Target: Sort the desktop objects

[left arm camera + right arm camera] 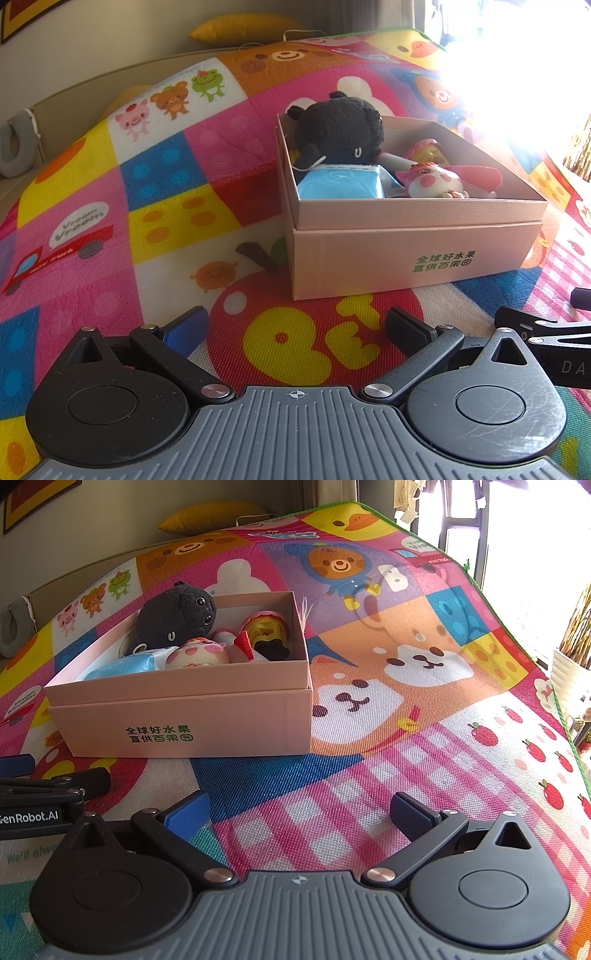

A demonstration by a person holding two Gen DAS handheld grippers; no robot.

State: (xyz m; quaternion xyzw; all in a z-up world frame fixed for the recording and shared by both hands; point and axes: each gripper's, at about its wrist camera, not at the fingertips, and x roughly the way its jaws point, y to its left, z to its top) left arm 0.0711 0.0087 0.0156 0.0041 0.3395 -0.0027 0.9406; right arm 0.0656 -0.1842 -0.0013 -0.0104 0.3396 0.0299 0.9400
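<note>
- The box (413, 254) sits on the play mat (166, 221), ahead of both grippers.
- From the left gripper (295, 328) the box lies ahead and a little right; from the right gripper (299, 812) it lies ahead and left.
- The two grippers rest side by side, near the mat's front edge.
- In the box, the plush toy (340, 129) sits at the back left, leaning on the left wall.
- The tissue packet (343, 182) lies before the plush, against the front wall.
- The pig figure (432, 181) stands just right of the packet.
- The round toy (264, 629) lies behind the pig, towards the right wall.
- A cushion (210, 515) lies beyond the mat's far edge.
</note>
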